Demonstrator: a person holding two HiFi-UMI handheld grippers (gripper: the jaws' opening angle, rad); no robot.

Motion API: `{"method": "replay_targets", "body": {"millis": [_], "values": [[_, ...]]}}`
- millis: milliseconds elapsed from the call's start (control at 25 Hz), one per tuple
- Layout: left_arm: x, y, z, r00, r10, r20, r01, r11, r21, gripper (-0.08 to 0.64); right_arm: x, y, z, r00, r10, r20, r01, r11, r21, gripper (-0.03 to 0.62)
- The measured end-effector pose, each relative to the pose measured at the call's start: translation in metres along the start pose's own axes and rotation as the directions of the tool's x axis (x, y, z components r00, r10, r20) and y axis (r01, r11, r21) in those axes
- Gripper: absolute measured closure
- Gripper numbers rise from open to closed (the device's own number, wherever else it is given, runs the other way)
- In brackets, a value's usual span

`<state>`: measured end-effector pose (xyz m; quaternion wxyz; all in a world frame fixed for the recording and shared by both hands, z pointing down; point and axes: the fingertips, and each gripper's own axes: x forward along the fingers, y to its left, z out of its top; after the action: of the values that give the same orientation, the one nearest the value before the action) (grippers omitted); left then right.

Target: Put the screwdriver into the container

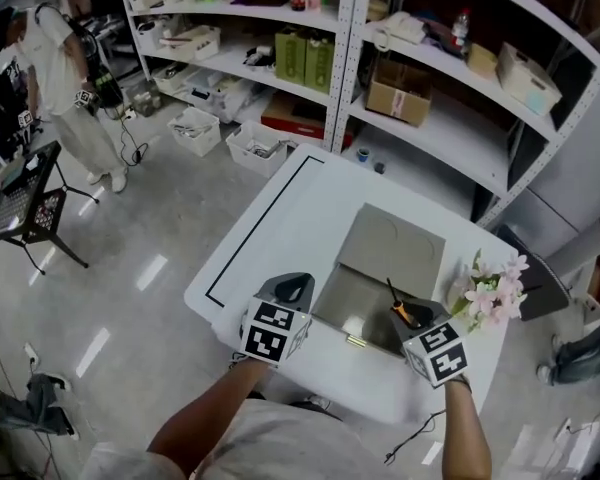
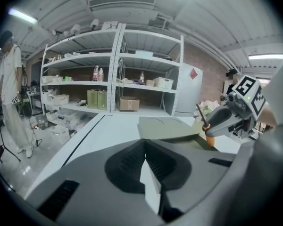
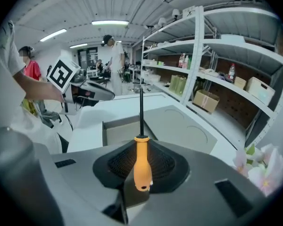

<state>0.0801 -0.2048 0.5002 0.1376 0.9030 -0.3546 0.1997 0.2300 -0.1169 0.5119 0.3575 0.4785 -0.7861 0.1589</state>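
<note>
An open grey container (image 1: 348, 304) sits on the white table (image 1: 280, 228), its lid (image 1: 392, 240) laid flat behind it. My right gripper (image 1: 412, 315) hovers over the container's right side, shut on the orange handle of a screwdriver (image 1: 401, 308). In the right gripper view the screwdriver (image 3: 141, 166) points its black shaft forward over the container (image 3: 125, 128). My left gripper (image 1: 293, 286) stands at the container's left edge. Its jaws (image 2: 144, 152) are shut with nothing between them. From the left gripper view the screwdriver (image 2: 205, 126) shows in the right gripper (image 2: 226, 119).
A bunch of pink and white flowers (image 1: 492, 290) lies on the table right of the container. Metal shelves (image 1: 420, 78) with boxes and bottles stand behind the table. A person (image 1: 60, 78) stands far left near a black stand (image 1: 25, 193).
</note>
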Motion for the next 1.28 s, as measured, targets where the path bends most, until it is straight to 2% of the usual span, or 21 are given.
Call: {"method": "replay_targets", "body": {"millis": [280,520,640,920,1280], "values": [[-0.005,0.002,-0.010,0.999,0.030,-0.011,-0.030,0.999,-0.017,0.555,0.022,0.013,-0.021,0.982,0.104,-0.159,-0.119,0.989,-0.084,0.518],[-0.009,0.005,-0.016,0.999,0.048,-0.021,-0.049,0.999,-0.022,0.555,0.042,0.022,-0.041,0.934,0.138,-0.328,-0.195,0.969,-0.149,0.518],[-0.010,0.004,-0.019,0.998,0.050,-0.022,-0.051,0.998,-0.023,0.555,0.049,0.023,-0.049,0.914,0.140,-0.381,-0.215,0.963,-0.161,0.518],[-0.014,0.001,-0.016,0.998,0.049,-0.024,-0.050,0.999,-0.017,0.555,0.065,0.030,-0.047,0.901,0.168,-0.400,-0.245,0.958,-0.148,0.517],[-0.013,0.000,-0.015,0.999,0.035,-0.030,-0.035,0.999,-0.011,0.555,0.075,0.033,-0.048,0.901,0.173,-0.399,-0.238,0.964,-0.120,0.515]]}}
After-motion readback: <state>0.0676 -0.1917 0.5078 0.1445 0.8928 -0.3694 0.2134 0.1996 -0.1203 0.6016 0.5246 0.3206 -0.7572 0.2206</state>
